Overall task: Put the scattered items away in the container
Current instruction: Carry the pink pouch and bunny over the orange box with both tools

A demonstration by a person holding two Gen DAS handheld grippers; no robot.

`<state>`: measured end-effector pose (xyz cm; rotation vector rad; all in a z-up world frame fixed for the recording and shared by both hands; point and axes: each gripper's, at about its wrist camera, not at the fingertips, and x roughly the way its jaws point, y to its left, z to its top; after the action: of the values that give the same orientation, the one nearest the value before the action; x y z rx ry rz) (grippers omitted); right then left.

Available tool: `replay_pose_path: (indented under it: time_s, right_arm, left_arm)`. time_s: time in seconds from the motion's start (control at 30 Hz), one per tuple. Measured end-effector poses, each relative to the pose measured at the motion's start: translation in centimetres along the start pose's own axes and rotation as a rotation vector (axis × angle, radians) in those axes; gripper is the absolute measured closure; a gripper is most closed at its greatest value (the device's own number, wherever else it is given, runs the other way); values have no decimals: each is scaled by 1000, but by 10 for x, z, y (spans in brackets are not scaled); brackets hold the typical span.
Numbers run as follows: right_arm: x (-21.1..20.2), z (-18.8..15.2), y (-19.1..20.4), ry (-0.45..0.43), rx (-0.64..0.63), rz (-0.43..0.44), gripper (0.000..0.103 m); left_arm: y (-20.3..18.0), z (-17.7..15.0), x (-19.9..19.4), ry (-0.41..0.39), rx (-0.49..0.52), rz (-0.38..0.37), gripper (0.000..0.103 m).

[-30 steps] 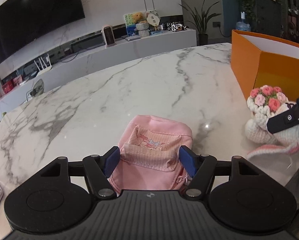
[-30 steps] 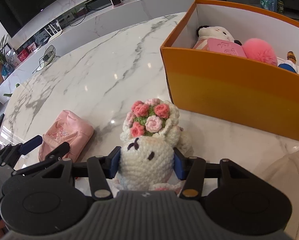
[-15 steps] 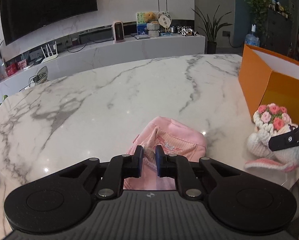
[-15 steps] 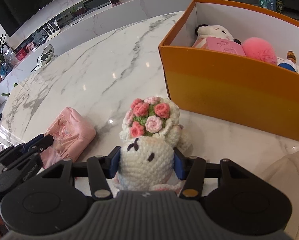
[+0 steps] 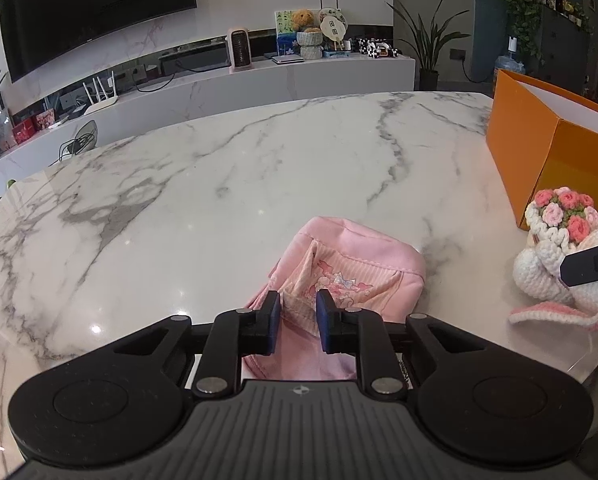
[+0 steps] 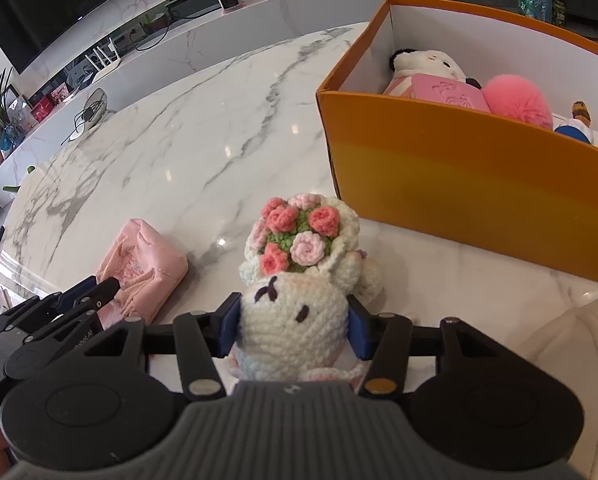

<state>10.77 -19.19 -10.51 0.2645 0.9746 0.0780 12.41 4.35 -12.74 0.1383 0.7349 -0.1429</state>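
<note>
A pink fabric pouch (image 5: pixel 351 276) lies on the marble table; my left gripper (image 5: pixel 298 322) is shut on its near edge, pinching the cloth. The pouch also shows in the right wrist view (image 6: pixel 143 268). My right gripper (image 6: pixel 293 326) is shut on the head of a white crocheted bunny (image 6: pixel 295 312) that holds a bouquet of pink flowers (image 6: pixel 299 232). The bunny also shows at the right of the left wrist view (image 5: pixel 555 256). The orange box (image 6: pixel 459 176) stands just beyond the bunny, to the right, with several soft toys inside.
The marble table (image 5: pixel 219 184) stretches ahead to a far edge. A long white TV console (image 5: pixel 259 80) with a TV above stands behind it. A white rounded object (image 6: pixel 571 336) sits at the right near edge.
My left gripper closed from wide open onto the pouch's near edge and bunched its cloth. The right gripper stayed shut on the bunny, which barely moved.
</note>
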Motion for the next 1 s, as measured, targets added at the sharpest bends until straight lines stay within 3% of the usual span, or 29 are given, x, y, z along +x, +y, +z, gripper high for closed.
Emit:
replay_pose_path:
  time_s: [0.17,0.5,1.0]
  right_arm:
    - [-3,0,1,-6,-5,-2,47]
    - [-16,4,0,-50,-15,18,47]
    - [-87,26,-3,-271,-20,110,47]
  left_arm:
    - [-2,5,-14,-47,-13,6,89]
    - [-7,31,-55,-182,-14,6,93]
    - [-58,100,-123,-449,90,-95,93]
